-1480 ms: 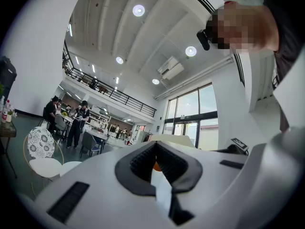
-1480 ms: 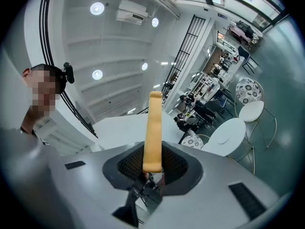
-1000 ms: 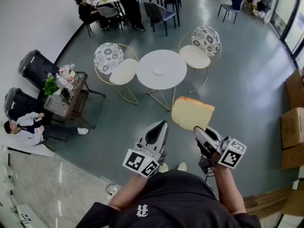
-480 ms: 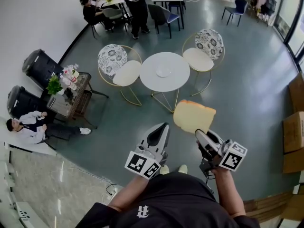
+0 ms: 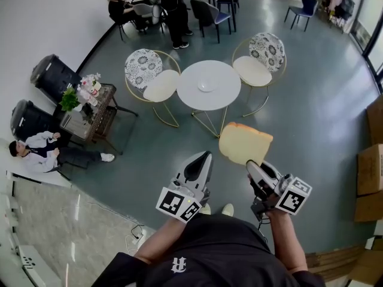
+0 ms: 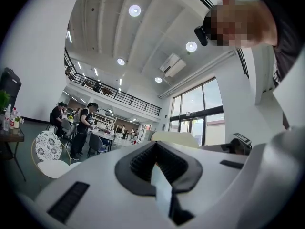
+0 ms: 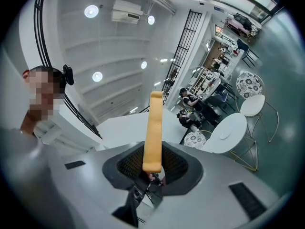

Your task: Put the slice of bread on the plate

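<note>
A slice of bread (image 5: 245,142), pale with a tan crust, hangs in the air over the grey floor, and my right gripper (image 5: 254,165) is shut on its lower edge. In the right gripper view the bread slice (image 7: 153,128) stands edge-on between the dark pads. My left gripper (image 5: 198,162) is beside it on the left, shut and with nothing in it. A small white plate (image 5: 206,86) lies on the round white table (image 5: 224,94) further ahead, well apart from both grippers. The same plate (image 7: 223,135) shows in the right gripper view.
Two chairs with patterned backs (image 5: 143,73) (image 5: 264,48) flank the round table. At the left stand a side table with plants (image 5: 84,109) and dark bins (image 5: 51,75), with a seated person (image 5: 36,155) near them. Cardboard boxes (image 5: 368,184) are at the right. People gather at far tables (image 5: 170,5).
Both grippers and the bread keep their places. The round table and chairs sit slightly further right in the head view.
</note>
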`<state>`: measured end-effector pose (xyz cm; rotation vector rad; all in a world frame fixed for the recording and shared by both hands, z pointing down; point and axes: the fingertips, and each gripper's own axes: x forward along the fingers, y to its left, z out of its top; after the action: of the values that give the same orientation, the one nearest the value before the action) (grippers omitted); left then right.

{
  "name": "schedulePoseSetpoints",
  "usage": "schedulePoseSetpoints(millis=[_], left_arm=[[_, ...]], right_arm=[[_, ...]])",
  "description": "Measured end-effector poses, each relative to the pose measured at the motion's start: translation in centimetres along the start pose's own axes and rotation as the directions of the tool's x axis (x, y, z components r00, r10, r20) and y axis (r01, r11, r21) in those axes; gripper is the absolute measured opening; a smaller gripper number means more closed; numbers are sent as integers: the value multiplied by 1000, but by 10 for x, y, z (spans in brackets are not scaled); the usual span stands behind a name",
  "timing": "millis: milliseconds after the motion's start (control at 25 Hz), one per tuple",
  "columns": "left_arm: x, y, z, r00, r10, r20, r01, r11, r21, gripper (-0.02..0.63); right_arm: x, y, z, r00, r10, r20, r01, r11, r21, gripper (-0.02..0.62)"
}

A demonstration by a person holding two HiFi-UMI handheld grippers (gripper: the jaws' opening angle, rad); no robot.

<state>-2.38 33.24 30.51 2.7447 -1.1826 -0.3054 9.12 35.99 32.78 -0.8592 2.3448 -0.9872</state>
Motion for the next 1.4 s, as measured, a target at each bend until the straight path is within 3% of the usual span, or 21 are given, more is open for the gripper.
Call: schedulePoseSetpoints(millis=[640, 920, 1400], left_arm=[[15, 6, 1, 999, 42, 5, -42, 998, 38, 6], [35, 48, 0, 1000, 31, 8, -31, 999, 30, 6], [95, 159, 12, 1000, -24, 8, 23, 999, 29, 6]], right_arm=[[12, -20, 11, 1000, 23, -11, -22, 999, 48, 95], [52, -42, 15, 1000, -5, -20, 6, 999, 51, 94], [162, -88, 39, 998, -60, -3, 60, 996, 70, 95]])
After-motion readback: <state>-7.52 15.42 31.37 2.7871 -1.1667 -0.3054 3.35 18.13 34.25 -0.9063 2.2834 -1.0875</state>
